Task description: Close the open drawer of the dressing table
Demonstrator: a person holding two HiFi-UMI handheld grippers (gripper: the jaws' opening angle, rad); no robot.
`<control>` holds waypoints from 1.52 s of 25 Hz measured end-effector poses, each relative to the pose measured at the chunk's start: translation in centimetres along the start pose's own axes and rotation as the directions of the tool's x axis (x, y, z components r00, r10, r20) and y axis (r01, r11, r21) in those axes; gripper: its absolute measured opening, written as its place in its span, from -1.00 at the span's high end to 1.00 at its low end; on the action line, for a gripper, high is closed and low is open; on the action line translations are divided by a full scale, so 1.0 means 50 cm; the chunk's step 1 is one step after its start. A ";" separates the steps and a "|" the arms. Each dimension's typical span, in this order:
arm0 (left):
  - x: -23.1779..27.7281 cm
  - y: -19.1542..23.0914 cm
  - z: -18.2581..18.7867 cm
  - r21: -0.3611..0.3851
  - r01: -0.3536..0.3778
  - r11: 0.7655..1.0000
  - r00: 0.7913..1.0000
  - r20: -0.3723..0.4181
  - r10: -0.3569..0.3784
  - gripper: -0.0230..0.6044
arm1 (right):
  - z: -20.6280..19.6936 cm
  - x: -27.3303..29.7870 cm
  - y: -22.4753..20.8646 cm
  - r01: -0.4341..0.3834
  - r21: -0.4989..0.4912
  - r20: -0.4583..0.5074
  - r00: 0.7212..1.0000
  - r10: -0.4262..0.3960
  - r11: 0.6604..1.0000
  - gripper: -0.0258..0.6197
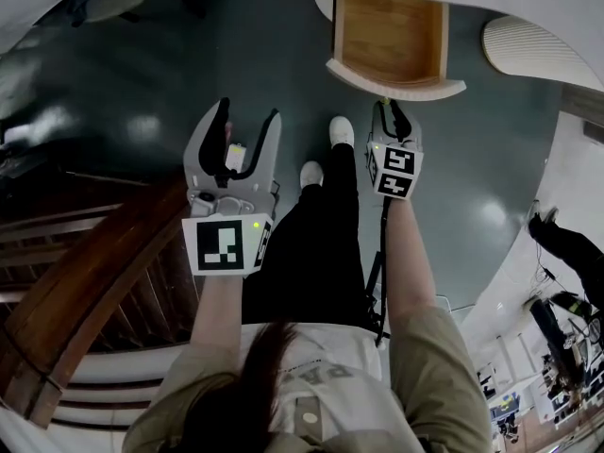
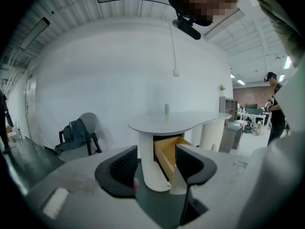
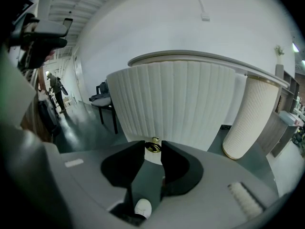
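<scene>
drawer point(image 1: 392, 41) stands pulled out of the dressing table point(image 1: 528, 12), its brass knob point(image 3: 153, 145) pinched in our right gripper point(image 3: 152, 148); left gripper point(image 2: 157, 154) hangs released, empty. we should push straight in, level and slow, with a firm pinch.

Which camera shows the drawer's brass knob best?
Right gripper view: the knob sits close up, clamped in the right tool. In the head view that tool mostly covers it; the left gripper view shows mainly the drawer's wooden side.

Left gripper point(image 1: 248, 114) spread wide, right gripper point(image 1: 394, 107) clamped narrow
</scene>
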State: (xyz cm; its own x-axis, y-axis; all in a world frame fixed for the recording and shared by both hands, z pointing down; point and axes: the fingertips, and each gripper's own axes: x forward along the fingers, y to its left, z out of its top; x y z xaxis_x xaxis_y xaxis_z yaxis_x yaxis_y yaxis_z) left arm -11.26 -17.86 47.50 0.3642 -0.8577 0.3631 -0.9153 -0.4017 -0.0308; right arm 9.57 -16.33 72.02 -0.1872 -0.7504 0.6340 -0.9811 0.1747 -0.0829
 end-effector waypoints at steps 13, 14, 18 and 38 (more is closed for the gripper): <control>0.006 0.009 -0.005 -0.013 -0.014 1.000 1.000 0.005 0.014 0.10 | 0.019 0.017 -0.006 -0.001 0.000 -0.003 1.000 0.001 1.000 0.58; 0.006 0.011 -0.007 -0.012 -0.015 1.000 1.000 0.002 0.015 0.10 | 0.020 0.018 -0.006 -0.001 0.001 -0.004 1.000 0.001 1.000 0.58; 0.002 0.019 -0.015 -0.018 -0.026 1.000 1.000 -0.007 0.026 0.10 | 0.023 0.022 -0.007 0.002 0.012 -0.004 1.000 -0.002 1.000 0.58; -0.001 0.028 -0.042 -0.058 -0.049 0.997 0.998 -0.034 0.047 0.11 | 0.054 0.053 -0.016 0.008 0.029 -0.015 1.000 -0.008 1.000 0.58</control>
State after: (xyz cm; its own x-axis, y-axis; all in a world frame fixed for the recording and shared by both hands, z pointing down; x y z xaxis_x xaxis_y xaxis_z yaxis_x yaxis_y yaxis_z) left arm -12.93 -17.69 49.39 0.3143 -0.8644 0.3924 -0.9406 -0.3396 0.0053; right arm 9.72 -20.17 71.71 -0.1786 -0.7419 0.6462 -0.9837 0.1498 -0.0999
